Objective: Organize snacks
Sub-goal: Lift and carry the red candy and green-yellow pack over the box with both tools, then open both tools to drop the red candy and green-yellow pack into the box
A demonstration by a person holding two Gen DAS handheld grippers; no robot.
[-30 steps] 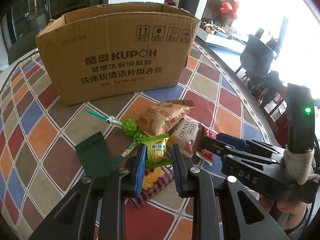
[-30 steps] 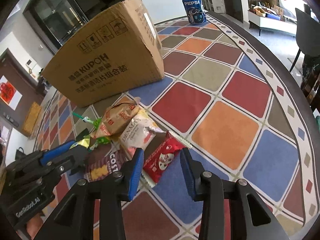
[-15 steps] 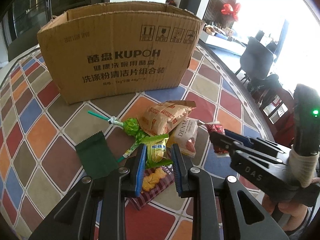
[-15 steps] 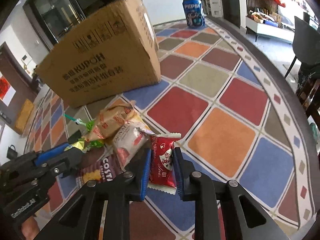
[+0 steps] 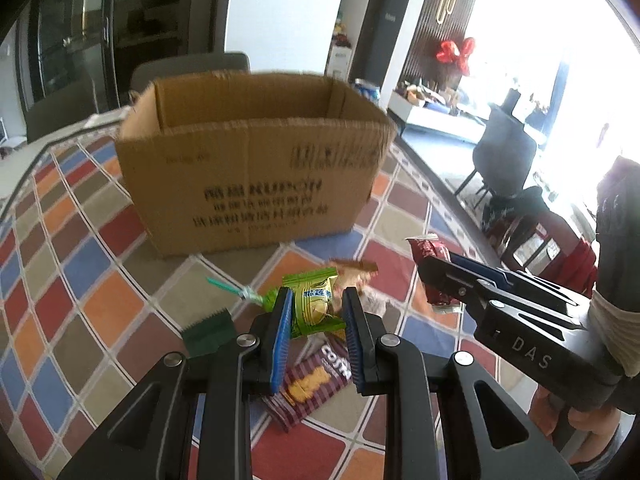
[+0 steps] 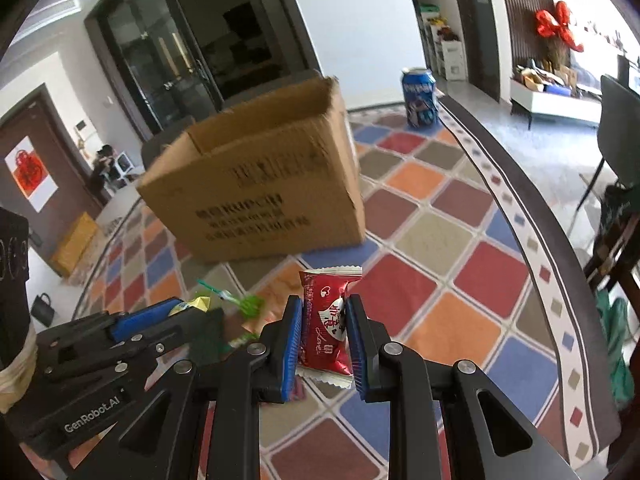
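Lifting clear of worktop [image 5: 100,292] now, heading boxward [image 5: 256,168]: left gripper [image 5: 316,312] pinching green packet [image 5: 314,304], right gripper [image 6: 323,328] pinching red packet [image 6: 326,320].

Home, living/dining area: round worktop [image 6: 480,240] with checkered cloth, dining chair [image 5: 504,156], glass-door cabinet [image 6: 160,60], red bow [image 6: 556,26] on far wall.

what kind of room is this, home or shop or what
Most likely a home dining or living area. The snacks lie on a round table with a colourful diamond-patterned cloth, a dark dining chair stands beside it, and a red bow decorates the slatted wall behind.
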